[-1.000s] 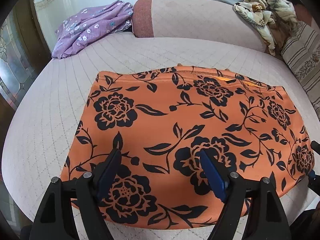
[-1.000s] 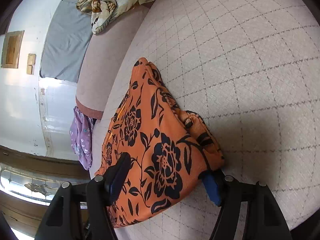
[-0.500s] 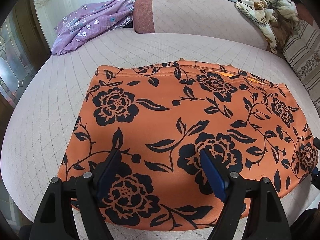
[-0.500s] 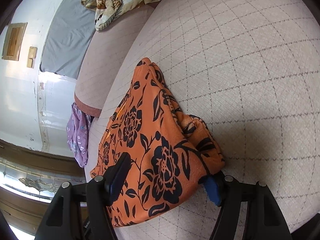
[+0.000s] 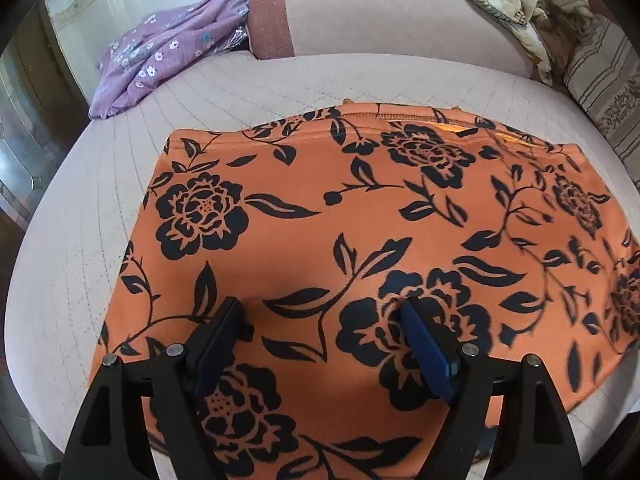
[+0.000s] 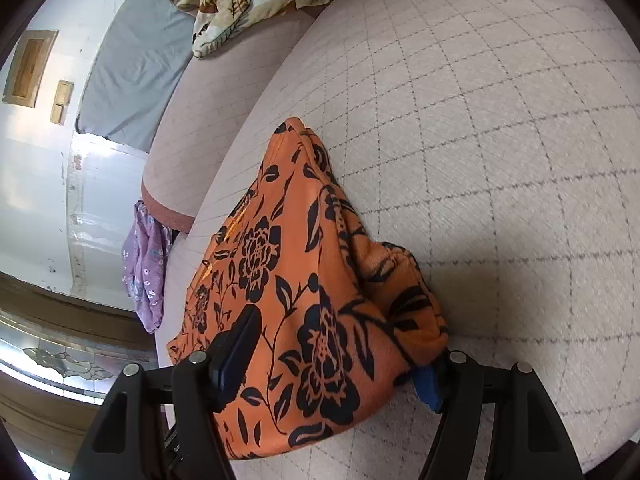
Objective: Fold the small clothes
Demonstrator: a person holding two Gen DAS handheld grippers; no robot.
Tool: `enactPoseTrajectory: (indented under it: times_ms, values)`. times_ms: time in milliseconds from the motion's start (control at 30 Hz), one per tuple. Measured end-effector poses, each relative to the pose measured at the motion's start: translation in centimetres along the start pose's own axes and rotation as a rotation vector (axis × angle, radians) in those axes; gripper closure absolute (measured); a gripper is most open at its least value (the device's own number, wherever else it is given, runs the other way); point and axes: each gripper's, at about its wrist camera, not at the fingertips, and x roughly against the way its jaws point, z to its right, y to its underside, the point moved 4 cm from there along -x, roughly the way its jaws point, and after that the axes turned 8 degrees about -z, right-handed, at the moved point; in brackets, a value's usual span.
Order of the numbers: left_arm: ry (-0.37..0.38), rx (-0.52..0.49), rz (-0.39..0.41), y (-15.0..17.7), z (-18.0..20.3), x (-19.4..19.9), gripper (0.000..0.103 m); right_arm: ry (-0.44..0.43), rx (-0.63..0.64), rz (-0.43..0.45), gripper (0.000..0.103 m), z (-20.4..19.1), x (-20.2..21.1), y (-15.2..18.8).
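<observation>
An orange garment with a black flower print [image 5: 352, 240] lies spread flat on the quilted bed. My left gripper [image 5: 320, 316] is open and hovers over the garment's near edge, its blue pads [image 5: 424, 344] wide apart. In the right wrist view the same garment [image 6: 304, 300] bunches up at its right end. My right gripper [image 6: 332, 344] is open, its jaws straddling that bunched end: one pad [image 6: 236, 344] rests on top of the fabric, the other [image 6: 426, 388] is half hidden under the fold.
A purple flowered garment [image 5: 168, 52] lies at the bed's far left, also in the right wrist view [image 6: 146, 264]. A crumpled beige floral cloth [image 5: 520, 12] sits on the bolster [image 5: 400, 20] at the back right. A striped pillow [image 5: 608, 92] is on the right.
Both grippers have eased slightly forward over the garment, which now fills more of each view. The jaws have not closed. The fold at the right end has hardly shifted.
</observation>
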Motion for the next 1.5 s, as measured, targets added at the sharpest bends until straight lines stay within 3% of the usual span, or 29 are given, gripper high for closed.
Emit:
enactPoseTrajectory:
  times_ms: [133,167,200,300,400,433,467,500,567,600,700,767,833,900,1000,1100,1133,1167,1200,1300,1500]
  values:
    - [0.046,0.023,0.068,-0.4,0.1,2.0,0.021,0.034,0.044,-0.009,0.038,-0.6,-0.3,-0.2]
    - [0.03,-0.002,0.057,-0.3,0.5,1.5,0.021,0.043,0.049,-0.011,0.038,-0.6,-0.3,-0.1]
    - [-0.009,-0.045,-0.005,0.1,1.1,-0.3,0.021,0.048,0.051,-0.011,0.038,-0.6,-0.4,-0.2]
    - [-0.015,-0.055,0.02,0.3,1.1,-0.7,0.018,0.066,0.05,-0.011,0.037,-0.7,-0.6,-0.3]
    - [0.073,0.008,0.026,-0.1,-0.1,1.1,0.021,0.09,0.074,-0.017,0.038,-1.2,-0.7,-0.5]
    - [0.08,0.02,0.054,-0.2,-0.7,1.8,0.021,0.103,0.097,-0.023,0.049,-1.5,-0.8,-0.5]
    - [0.07,0.025,0.085,-0.1,-1.3,2.4,0.021,0.134,0.12,-0.04,0.084,-1.7,-1.2,-0.5]
    - [0.049,0.019,0.087,0.1,-1.8,2.1,0.021,0.155,0.123,-0.048,0.087,-1.8,-1.5,-0.5]
    - [0.055,-0.003,-0.028,0.6,-2.8,-0.5,0.021,0.186,0.143,-0.048,0.089,-2.6,-1.6,-0.7]
    - [0.107,0.017,-0.012,0.7,-3.9,-0.6,0.021,0.198,0.186,-0.031,0.089,-4.3,-1.3,-0.6]
    - [0.166,0.127,0.04,0.4,-7.9,2.0,0.024,0.178,0.317,0.022,0.09,-10.1,0.0,0.1]
    - [0.232,0.246,0.142,0.3,-12.0,5.0,0.024,0.151,0.442,0.06,0.091,-15.9,0.6,1.5]
    - [0.217,0.358,0.258,0.9,-16.7,7.7,0.023,0.102,0.578,0.081,0.091,-22.3,0.5,4.2]
    - [0.146,0.462,0.309,2.3,-21.2,8.3,0.024,0.058,0.687,0.066,0.091,-27.2,-0.9,7.9]
    - [0.106,0.582,0.255,4.8,-26.3,5.6,0.024,0.055,0.815,-0.034,0.091,-31.4,-6.9,14.5]
    - [0.096,0.676,0.145,6.7,-28.4,2.4,0.026,0.164,0.879,-0.23,0.091,-29.9,-15.9,19.5]
    - [0.146,0.719,0.113,7.0,-29.1,1.8,0.026,0.231,0.869,-0.32,0.09,-28.0,-19.3,20.8]
    - [0.182,0.737,0.13,7.2,-29.6,1.9,0.025,0.251,0.857,-0.353,0.089,-26.9,-20.8,21.4]
    - [0.169,0.737,0.152,7.1,-29.9,2.1,0.025,0.25,0.878,-0.29,0.09,-27.5,-20.3,21.6]
    - [0.179,0.72,0.16,7.0,-29.4,2.1,0.025,0.222,0.879,-0.292,0.088,-29.2,-19.1,21.1]
    - [0.184,0.669,0.188,7.3,-28.6,2.8,0.025,0.102,0.846,-0.181,0.09,-32.0,-15.1,20.5]
